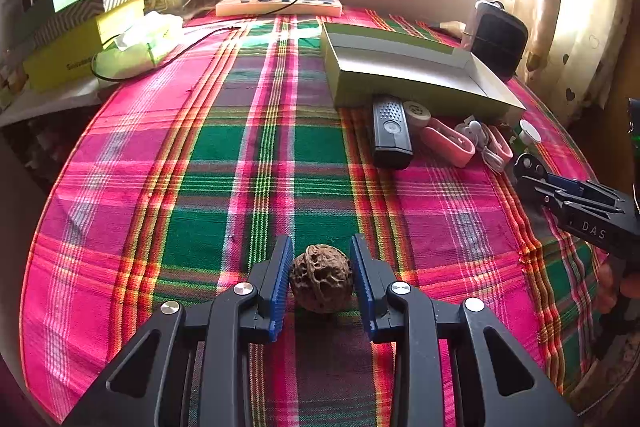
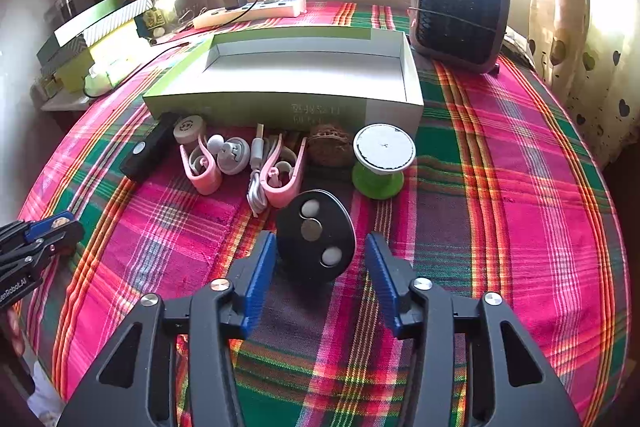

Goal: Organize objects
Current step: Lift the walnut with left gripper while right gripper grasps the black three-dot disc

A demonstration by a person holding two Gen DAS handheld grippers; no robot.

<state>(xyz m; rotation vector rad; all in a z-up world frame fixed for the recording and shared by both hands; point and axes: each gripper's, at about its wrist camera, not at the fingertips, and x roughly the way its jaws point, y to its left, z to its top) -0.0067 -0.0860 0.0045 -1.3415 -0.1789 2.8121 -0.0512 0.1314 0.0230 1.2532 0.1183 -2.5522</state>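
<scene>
A brown wrinkled walnut (image 1: pixel 322 277) sits on the plaid cloth (image 1: pixel 180 187), and my left gripper (image 1: pixel 320 243) is shut on it, both blue pads touching its sides. In the right wrist view a black disc (image 2: pixel 316 239) with three round inserts stands between the pads of my right gripper (image 2: pixel 320 235). The left pad is against the disc and a gap shows at the right pad, so this gripper is open. An open green-sided box (image 2: pixel 280 75) lies behind. The left gripper (image 2: pixel 52 227) shows at the left edge, the right gripper (image 1: pixel 532 171) at the right edge.
Along the box front lie a black device (image 2: pixel 148 151), pink ear-hook earphones (image 2: pixel 200 167), a white cable (image 2: pixel 256 187), a second walnut (image 2: pixel 330 147) and a green spool (image 2: pixel 380 163). A small fan (image 2: pixel 460 15) and a power strip (image 2: pixel 256 11) stand behind; stacked boxes (image 1: pixel 80 43) sit at the left.
</scene>
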